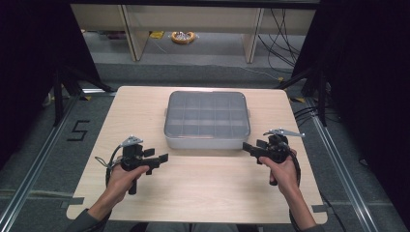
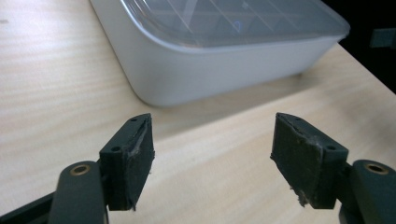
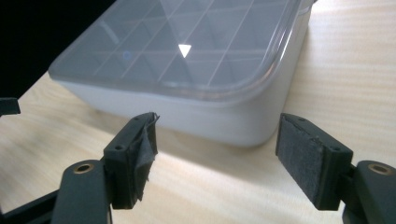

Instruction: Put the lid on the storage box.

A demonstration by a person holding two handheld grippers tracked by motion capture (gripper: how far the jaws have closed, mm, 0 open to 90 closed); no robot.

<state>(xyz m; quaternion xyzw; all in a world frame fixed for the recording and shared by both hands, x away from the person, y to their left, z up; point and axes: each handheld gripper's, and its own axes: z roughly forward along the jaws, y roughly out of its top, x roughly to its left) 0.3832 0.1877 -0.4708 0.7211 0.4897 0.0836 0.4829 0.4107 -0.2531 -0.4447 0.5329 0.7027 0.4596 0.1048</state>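
A lidded box sits at the centre of the frame in the high view, on the far half of a pale wooden worktop, its long axis running left to right. Its clear lid is shut over a grid of compartments; whether they hold anything cannot be told.

The box lies ahead of and between both sets of tongs. The left tongs, at lower left of centre, are spread wide and hold nothing; in the left gripper view the box's rounded near corner shows above the gap between the pads, a little apart from them. The right tongs, at lower right of centre, are likewise spread and empty, just beside the box's near right corner, which sits close behind the pads in the right gripper view.

The right hand appears the nearer of the two. With one hand flanking each near corner, a two-sided hold on box or lid looks the likely next step.

On the floor beyond the worktop sits a yellow object.
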